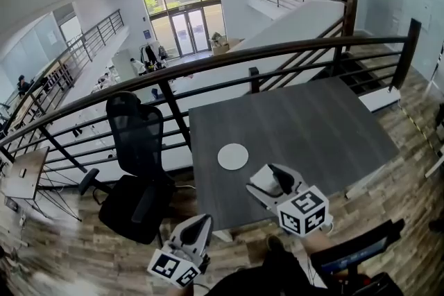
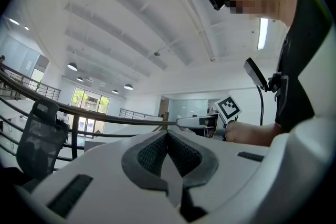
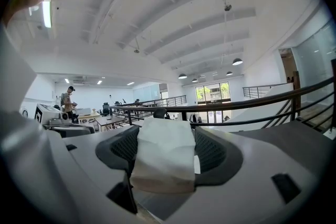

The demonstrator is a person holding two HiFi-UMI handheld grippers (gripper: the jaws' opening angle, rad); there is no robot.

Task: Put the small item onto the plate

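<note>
A round white plate (image 1: 232, 157) lies near the front left of the dark grey table (image 1: 312, 125). My right gripper (image 1: 272, 181) hovers over the table's front edge, just right of the plate and short of it. In the right gripper view, a small white folded block (image 3: 164, 157) sits between the dark pads (image 3: 215, 152) of the right gripper (image 3: 165, 152), which is shut on it. My left gripper (image 1: 198, 227) hangs off the table's front left corner. Its jaws meet in the left gripper view (image 2: 168, 136) with nothing between them.
A black office chair (image 1: 135, 149) stands left of the table, by the dark railing (image 1: 208, 66) along the balcony edge. Stairs descend at the far right (image 1: 361, 76). The floor is wood plank. The right gripper's marker cube (image 2: 228, 107) shows in the left gripper view.
</note>
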